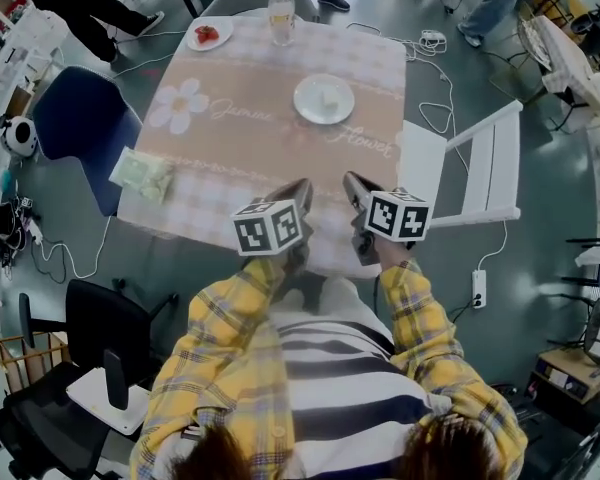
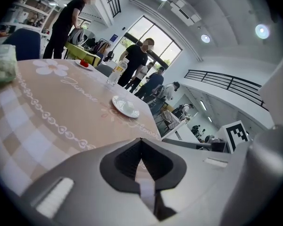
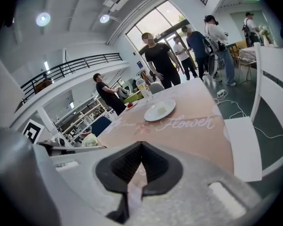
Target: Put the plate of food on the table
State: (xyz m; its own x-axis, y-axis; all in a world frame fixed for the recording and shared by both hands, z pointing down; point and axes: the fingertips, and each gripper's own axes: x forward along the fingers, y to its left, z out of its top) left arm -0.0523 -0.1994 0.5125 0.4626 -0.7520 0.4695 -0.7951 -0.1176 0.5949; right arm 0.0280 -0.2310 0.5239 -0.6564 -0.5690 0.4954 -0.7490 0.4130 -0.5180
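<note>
A white plate (image 1: 323, 99) with a pale piece of food on it rests on the table (image 1: 240, 148), right of centre on the beige flowered cloth. The same plate (image 2: 125, 106) lies well ahead of my left gripper (image 2: 141, 140), and the right gripper view also has the plate (image 3: 159, 110) far ahead. My left gripper (image 1: 296, 194) and right gripper (image 1: 354, 184) hover side by side over the table's near edge. Both are shut and hold nothing. The right gripper (image 3: 140, 144) has its tips meeting.
A small plate of red food (image 1: 209, 35) and a water bottle (image 1: 281, 15) stand at the far end. A green packet (image 1: 143, 175) lies on the left edge. A white folding chair (image 1: 480, 168) stands right, a blue chair (image 1: 80, 118) left. People stand beyond the table.
</note>
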